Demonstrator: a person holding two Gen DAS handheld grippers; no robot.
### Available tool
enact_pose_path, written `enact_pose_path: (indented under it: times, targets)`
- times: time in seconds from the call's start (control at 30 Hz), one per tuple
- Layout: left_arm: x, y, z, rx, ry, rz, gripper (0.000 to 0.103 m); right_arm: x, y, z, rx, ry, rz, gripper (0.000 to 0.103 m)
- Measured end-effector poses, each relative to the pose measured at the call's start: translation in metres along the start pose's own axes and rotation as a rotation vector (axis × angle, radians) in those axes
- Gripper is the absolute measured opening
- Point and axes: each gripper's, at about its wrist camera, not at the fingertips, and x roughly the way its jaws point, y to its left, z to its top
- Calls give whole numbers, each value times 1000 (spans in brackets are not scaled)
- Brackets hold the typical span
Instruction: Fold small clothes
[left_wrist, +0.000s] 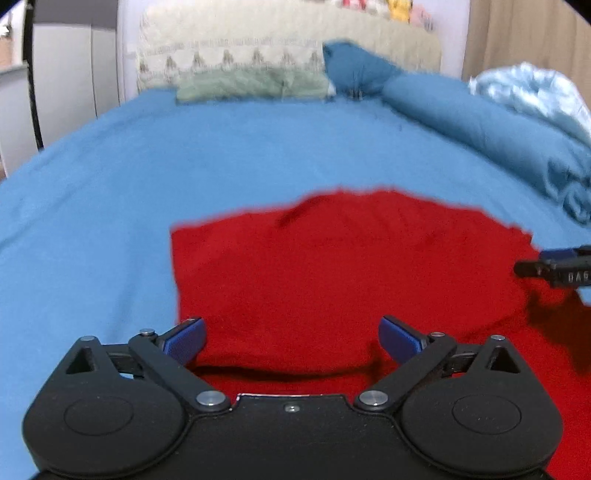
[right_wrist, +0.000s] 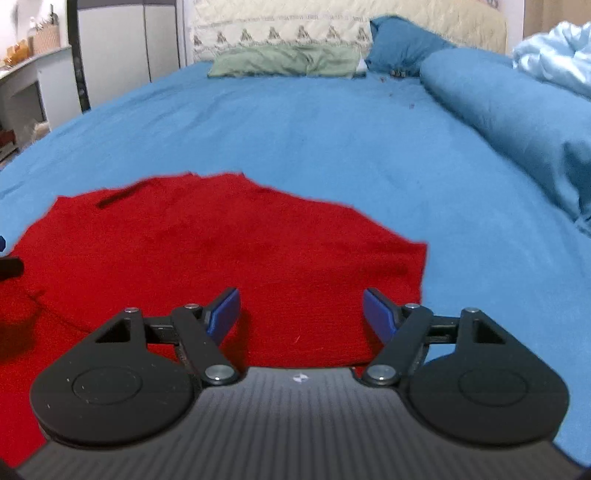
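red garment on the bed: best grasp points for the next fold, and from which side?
Probably the two near corners of the red garment, pinched at the edge. It lies flat on the blue bedsheet, so only edges give the fingers something to close on. Left gripper takes the left edge from the near-left side; right gripper takes the right edge from the near-right. Both are open above it.

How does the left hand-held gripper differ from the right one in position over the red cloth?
The left hand-held gripper hovers near the left edge of the red cloth; the right hand-held gripper hovers near the cloth's right edge. The left one's body is plain black; the right one's is ribbed grey. Both stand open with blue pads, holding nothing, above the blue bedsheet.
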Motion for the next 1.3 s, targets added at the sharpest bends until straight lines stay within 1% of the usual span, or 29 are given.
enact_pose_path:
  times: [0.03,0.07,0.13,0.17,0.27,0.37,0.43,0.5,0.53,0.6,0.7,0.83,0.97,1.07,1.17,1.23,1.3]
  targets:
    - [7,2,-4,-9,27,6,100,6,-2,-2,14,15,-17,89]
    - [10,4,-7,-12,26,4,101,11,-6,-7,38,31,-26,90]
    - [9,4,-8,-2,16,4,101,12,-19,-17,109,12,1,90]
    - [9,2,-8,6,23,10,101,11,-23,-21,116,-1,5,89]
    - [10,2,-5,4,42,21,101,3,-24,-31,88,-27,9,89]
    - [6,-1,3,7,61,40,101,1,-32,-30,100,-28,22,89]
    - [-1,-6,5,31,62,66,101,-3,-38,-28,121,-25,41,89]
    - [-19,-12,11,45,50,91,101,-10,-41,-25,122,-23,34,89]
    - [-29,-14,14,44,39,92,101,-17,-41,-22,130,-29,31,90]
    - [-58,-18,22,38,8,93,101,-40,-46,-15,154,-58,47,90]
    - [-107,-26,30,42,-45,112,101,-88,-48,-3,155,-111,53,91]
    - [-174,-34,28,35,-80,133,101,-162,-50,5,161,-149,78,92]
    - [-233,-38,10,32,-80,160,101,-226,-49,0,140,-144,83,94]
    - [-273,-33,-18,-5,-75,141,101,-268,-49,-17,156,-115,114,95]
    - [-296,-24,-51,-65,-45,115,101,-292,-51,-42,173,-81,138,95]
    - [-306,-22,-74,-86,-32,115,101,-303,-50,-63,164,-56,135,95]
    - [-308,-20,-99,-113,-2,106,101,-310,-47,-85,147,-34,116,95]
